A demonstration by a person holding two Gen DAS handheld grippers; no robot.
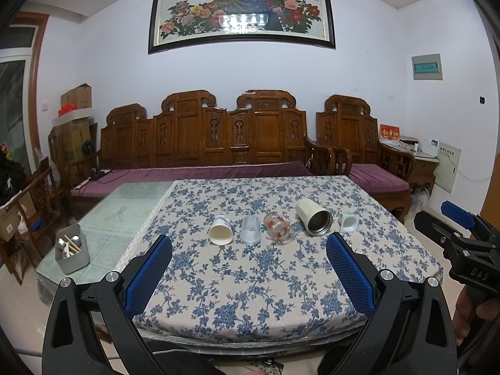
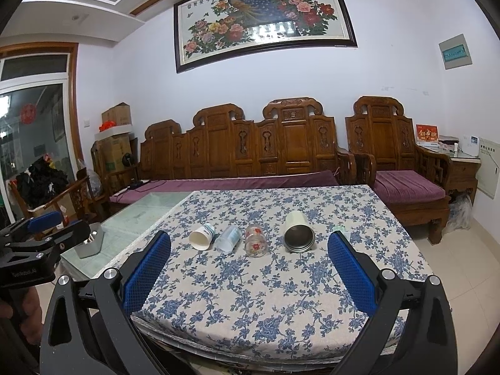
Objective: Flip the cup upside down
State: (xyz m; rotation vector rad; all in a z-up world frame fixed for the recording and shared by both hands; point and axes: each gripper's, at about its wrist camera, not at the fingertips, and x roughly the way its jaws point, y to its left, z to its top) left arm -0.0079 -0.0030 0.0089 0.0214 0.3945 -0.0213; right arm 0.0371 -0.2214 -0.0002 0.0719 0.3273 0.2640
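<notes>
Several cups lie on their sides in a row on the floral tablecloth (image 1: 250,281): a white paper cup (image 1: 220,230) (image 2: 201,237), a clear plastic cup (image 1: 250,230) (image 2: 227,239), a glass with red flowers (image 1: 278,228) (image 2: 255,240), a cream steel-lined mug (image 1: 314,217) (image 2: 298,232), and a small white-green cup (image 1: 348,221) (image 2: 339,228), partly hidden behind my right finger. My left gripper (image 1: 248,250) is open and empty, near the table's front. My right gripper (image 2: 249,247) is open and empty, also short of the cups.
A grey metal box with chopsticks (image 1: 71,252) (image 2: 90,240) stands on the glass tabletop at the left. A carved wooden sofa (image 1: 203,137) with purple cushions stands behind the table. The other gripper shows at each view's edge (image 1: 462,237) (image 2: 34,237).
</notes>
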